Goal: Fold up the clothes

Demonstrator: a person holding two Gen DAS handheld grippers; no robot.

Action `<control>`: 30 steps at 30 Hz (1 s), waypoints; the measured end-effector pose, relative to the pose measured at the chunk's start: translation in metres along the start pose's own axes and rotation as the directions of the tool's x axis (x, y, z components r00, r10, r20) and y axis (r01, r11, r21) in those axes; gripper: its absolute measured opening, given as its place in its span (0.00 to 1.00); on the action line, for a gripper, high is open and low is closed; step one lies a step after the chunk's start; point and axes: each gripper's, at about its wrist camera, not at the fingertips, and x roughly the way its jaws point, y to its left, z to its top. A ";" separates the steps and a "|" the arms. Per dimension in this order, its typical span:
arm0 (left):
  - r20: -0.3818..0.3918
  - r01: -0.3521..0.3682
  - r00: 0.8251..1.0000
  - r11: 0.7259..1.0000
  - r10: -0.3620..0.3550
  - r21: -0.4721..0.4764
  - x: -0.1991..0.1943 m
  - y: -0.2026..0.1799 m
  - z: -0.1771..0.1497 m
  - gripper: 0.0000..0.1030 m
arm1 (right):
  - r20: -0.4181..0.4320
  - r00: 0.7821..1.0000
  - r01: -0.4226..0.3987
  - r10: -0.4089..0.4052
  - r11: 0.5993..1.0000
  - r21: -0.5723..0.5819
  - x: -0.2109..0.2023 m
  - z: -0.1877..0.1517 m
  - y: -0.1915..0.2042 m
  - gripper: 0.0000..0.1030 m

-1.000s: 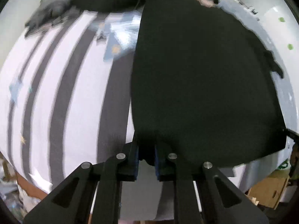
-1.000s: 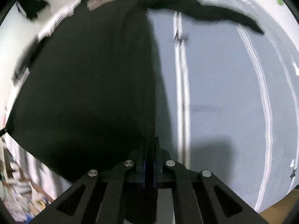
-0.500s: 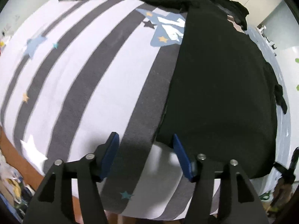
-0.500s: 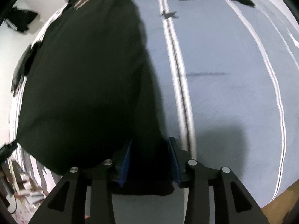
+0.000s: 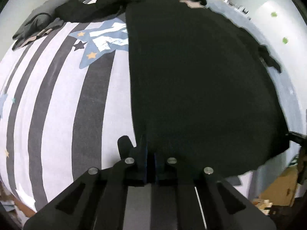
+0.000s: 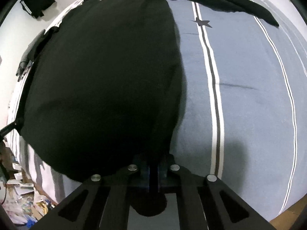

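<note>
— What am I holding?
— A black garment — plain, dark, spread over my striped bedspread. Left gripper and right gripper both pinch its six-o'clock hem; a sleeve trails toward one o'clock.

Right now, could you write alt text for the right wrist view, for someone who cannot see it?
A black garment lies spread over a blue bedsheet with white and dark stripes, its near hem pinched in the closed right tool at the bottom of the frame. One sleeve stretches across the top, near a dark star print.
</note>
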 end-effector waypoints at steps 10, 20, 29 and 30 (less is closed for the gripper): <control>0.032 -0.002 0.999 1.000 0.002 0.002 -0.124 0.014 -0.030 0.02 | 0.056 0.996 -0.073 0.071 0.997 0.034 -0.115 -0.002 -0.019 0.03; -0.212 -0.209 0.960 0.972 0.183 -0.105 -0.055 0.052 -0.065 0.29 | -0.306 0.947 0.102 -0.093 0.995 0.014 -0.012 -0.039 0.010 0.21; 0.040 -0.169 0.985 0.985 0.170 -0.025 -0.054 0.044 0.066 0.59 | 0.020 0.979 0.202 -0.203 0.978 0.052 -0.061 0.091 0.022 0.36; 0.071 -0.171 0.983 0.985 0.170 0.012 -0.047 0.038 0.090 0.59 | 0.054 0.977 0.203 -0.205 0.978 0.044 -0.060 0.111 0.026 0.36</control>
